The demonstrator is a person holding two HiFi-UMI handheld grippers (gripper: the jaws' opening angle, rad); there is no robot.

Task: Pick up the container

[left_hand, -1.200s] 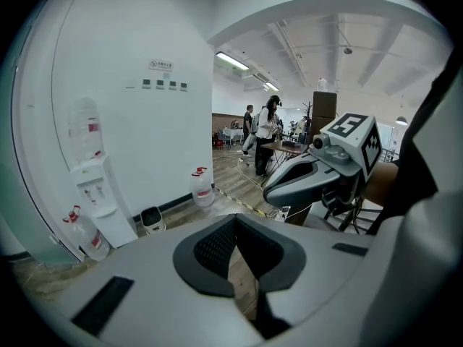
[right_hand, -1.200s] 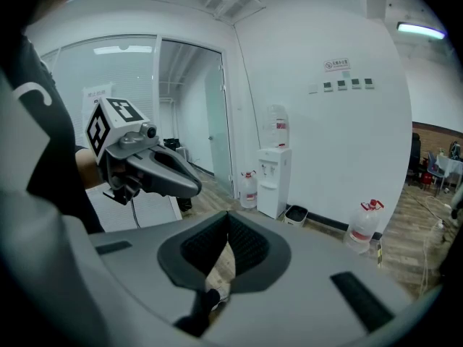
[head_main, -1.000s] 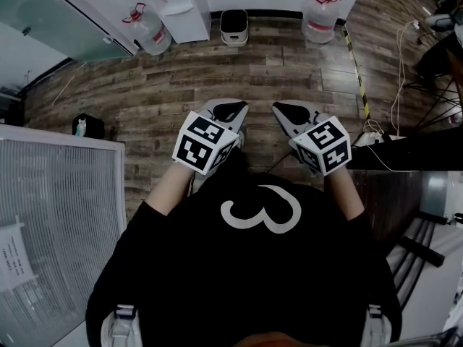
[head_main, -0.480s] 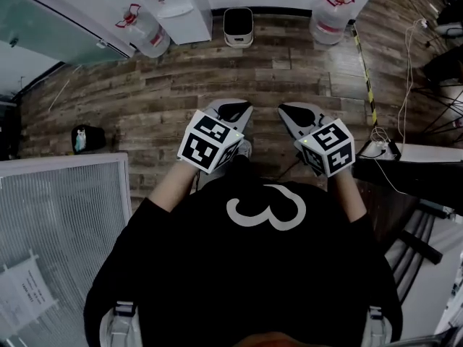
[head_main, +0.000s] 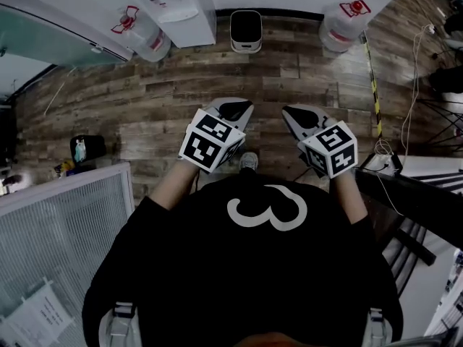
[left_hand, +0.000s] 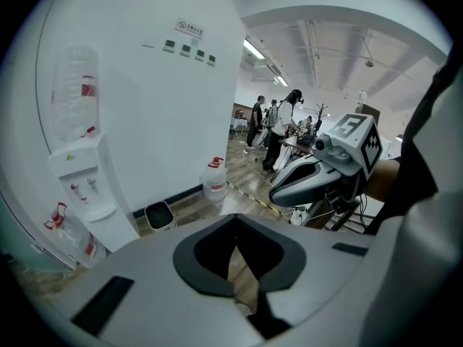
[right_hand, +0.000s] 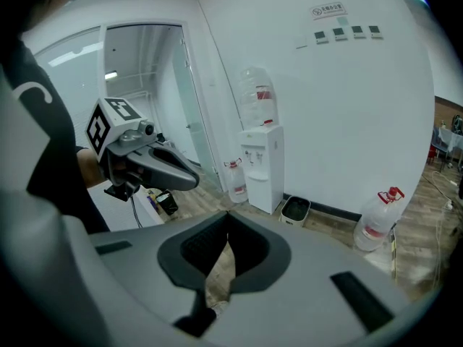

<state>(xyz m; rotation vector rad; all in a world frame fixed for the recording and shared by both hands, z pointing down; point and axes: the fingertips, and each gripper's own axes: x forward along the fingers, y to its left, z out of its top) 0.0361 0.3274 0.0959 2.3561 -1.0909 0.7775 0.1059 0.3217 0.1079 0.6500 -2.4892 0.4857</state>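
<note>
Both hands are out in front of me at chest height, nothing in either. The left gripper (left_hand: 233, 221) is clenched, its pads meeting with only floor (head_main: 166, 100) visible through the gap below. The right gripper (right_hand: 228, 217) is also clenched and empty. No counter with a container on it shows in any view, so I can't say for sure which thing is the target. My best guess is the small white bin (head_main: 246, 30) with a dark open top. It stands on the floor against the wall at 12 o'clock, just right of the water dispenser (head_main: 170, 2) and well apart from both grippers. Two water jugs sit on the floor, one at 11 o'clock (head_main: 148, 40) and one at 1 o'clock (head_main: 338, 26); they could also count, and I can't tell how full they are. The bin looks like rigid moulded plastic, probably light if empty, and its contents are not readable from here. Its walls look smooth and likely slippery, and the body looks too wide for one gripper to span. I'd take the rim, one jaw inside and one outside, on the near edge, and open the jaws before reaching in. A jug would be heavier, and the neck or handle would be the only sensible hold.
</note>
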